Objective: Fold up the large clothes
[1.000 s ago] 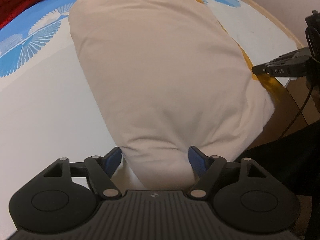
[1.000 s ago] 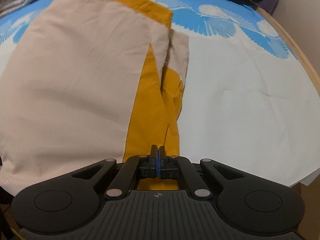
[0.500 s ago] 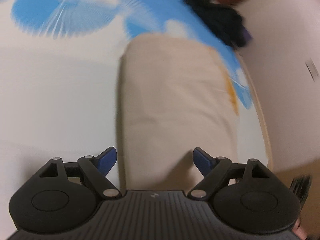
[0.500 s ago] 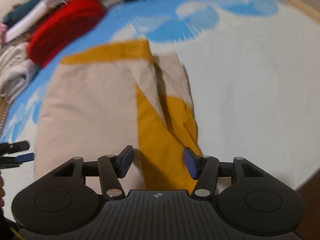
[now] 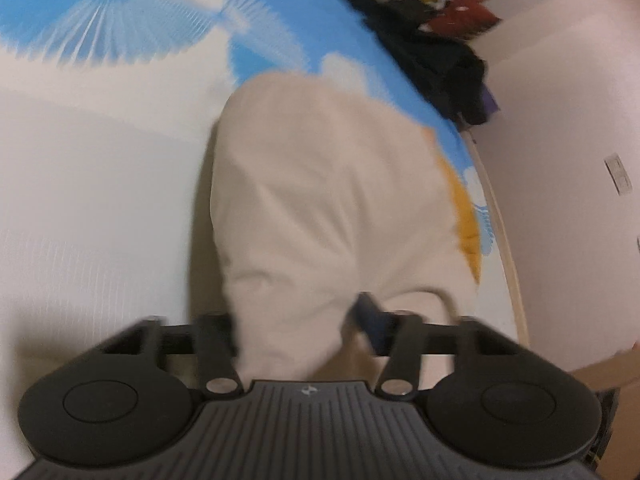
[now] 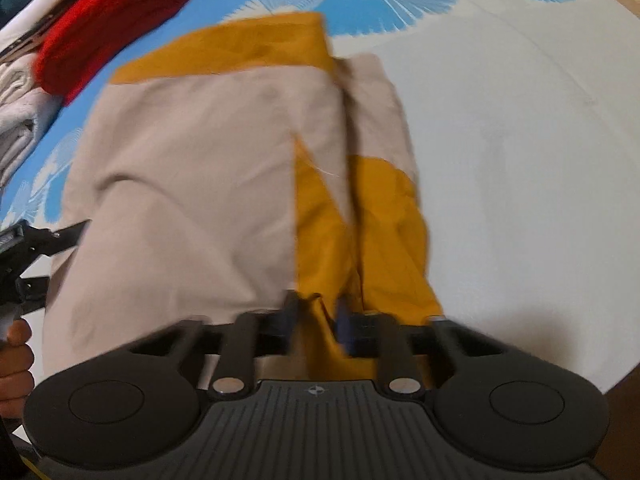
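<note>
Both views are smeared by motion, so edges and fingertips are hard to read.

In the left wrist view the garment (image 5: 332, 208) — beige, with a mustard strip showing at its right edge — runs from frame centre down to the left gripper (image 5: 296, 328). Its jaws have just been closing, and a bunch of beige cloth sits between them; the left finger is mostly hidden behind the fabric and the blue pad on the right finger (image 5: 370, 320) is a blur, so whether the pads actually press the cloth I cannot tell. The sheet (image 5: 100, 184), white with blue fan prints, fills the left side. A dark pile (image 5: 440, 64) lies at upper right, its contents unreadable, beside a pale wall (image 5: 568, 100).

In the right wrist view the garment (image 6: 192, 184) spreads over the centre and left of the sheet (image 6: 520, 152), beige on top with mustard at the far edge and lower centre. The right gripper (image 6: 316, 320) has also just been closing — its jaws stand narrowly apart on a mustard fold, pinching it. A red roll (image 6: 108, 20) and grey folded cloth (image 6: 20, 120) sit upper left, cut off by the frame. At the left edge the left gripper (image 6: 60, 236) pokes in, and below it part of a hand (image 6: 14, 356).
</note>
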A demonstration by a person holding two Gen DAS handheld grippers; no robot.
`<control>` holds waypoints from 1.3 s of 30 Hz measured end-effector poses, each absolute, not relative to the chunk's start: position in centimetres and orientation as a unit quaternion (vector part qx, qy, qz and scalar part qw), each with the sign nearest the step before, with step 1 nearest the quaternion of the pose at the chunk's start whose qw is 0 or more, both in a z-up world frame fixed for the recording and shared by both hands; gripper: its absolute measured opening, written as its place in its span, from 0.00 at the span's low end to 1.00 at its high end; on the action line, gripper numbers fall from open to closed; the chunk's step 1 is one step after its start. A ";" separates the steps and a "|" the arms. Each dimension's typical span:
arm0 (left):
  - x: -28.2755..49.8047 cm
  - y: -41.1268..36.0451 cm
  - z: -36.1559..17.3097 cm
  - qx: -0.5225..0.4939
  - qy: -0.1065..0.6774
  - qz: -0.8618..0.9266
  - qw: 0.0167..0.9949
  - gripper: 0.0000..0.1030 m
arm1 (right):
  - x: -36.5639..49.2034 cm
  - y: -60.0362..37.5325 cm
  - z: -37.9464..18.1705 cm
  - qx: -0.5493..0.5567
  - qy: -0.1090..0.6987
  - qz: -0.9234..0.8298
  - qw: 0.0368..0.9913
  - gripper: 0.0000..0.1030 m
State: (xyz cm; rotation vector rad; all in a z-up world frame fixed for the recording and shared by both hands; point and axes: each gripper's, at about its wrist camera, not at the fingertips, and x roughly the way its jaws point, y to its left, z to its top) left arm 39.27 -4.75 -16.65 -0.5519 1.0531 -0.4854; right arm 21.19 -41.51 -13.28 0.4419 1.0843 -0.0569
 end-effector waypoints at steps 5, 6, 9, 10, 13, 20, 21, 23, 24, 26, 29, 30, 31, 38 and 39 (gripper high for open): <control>38.6 -3.9 -10.6 -0.188 0.419 -0.248 0.853 0.31 | 22.2 -39.4 -11.9 0.226 0.482 -0.027 0.846 0.03; 38.7 -3.2 -9.7 -0.181 0.410 -0.245 0.860 0.31 | 22.5 -38.7 -11.5 0.228 0.474 -0.023 0.850 0.03; 40.4 0.6 -8.2 -0.199 0.399 -0.229 0.865 0.31 | 24.1 -36.0 -10.6 0.229 0.453 -0.002 0.862 0.03; 41.1 1.9 -7.9 -0.194 0.395 -0.221 0.870 0.31 | 24.8 -35.0 -10.3 0.228 0.447 0.007 0.865 0.03; 43.6 5.4 -7.9 -0.178 0.390 -0.191 0.883 0.38 | 27.0 -31.3 -9.8 0.219 0.432 0.033 0.874 0.03; 44.7 14.4 -8.5 -0.171 0.404 -0.084 0.895 0.61 | 29.7 -26.5 -9.7 0.184 0.424 0.040 0.886 0.03; 44.1 15.1 -8.2 -0.173 0.404 -0.097 0.893 0.61 | 29.7 -26.1 -9.9 0.165 0.431 0.033 0.886 0.03; 42.5 14.9 -8.0 -0.173 0.419 -0.153 0.878 0.61 | 30.4 -26.2 -10.6 0.155 0.447 0.023 0.881 0.03; 41.9 14.4 -8.4 -0.164 0.433 -0.175 0.869 0.61 | 30.5 -26.4 -10.8 0.157 0.453 0.021 0.877 0.03; 40.9 12.1 -10.6 -0.105 0.481 -0.200 0.847 0.63 | 30.5 -26.4 -11.0 0.152 0.459 0.016 0.875 0.04; 39.3 10.3 -12.8 -0.032 0.499 -0.171 0.849 0.79 | 29.7 -26.5 -10.9 0.152 0.463 -0.007 0.873 0.08; 38.9 10.8 -12.3 -0.056 0.501 -0.167 0.847 0.79 | 29.4 -26.6 -10.9 0.160 0.464 -0.011 0.871 0.08; 38.5 11.3 -11.8 -0.075 0.502 -0.165 0.846 0.78 | 29.0 -27.0 -10.8 0.174 0.464 -0.007 0.868 0.12; 35.3 13.1 -15.3 -0.146 0.578 -0.174 0.783 0.84 | 26.9 -27.9 -12.6 0.150 0.537 0.000 0.830 0.35; 35.3 13.3 -15.6 -0.167 0.573 -0.176 0.783 0.72 | 26.7 -28.2 -12.6 0.159 0.537 0.000 0.828 0.35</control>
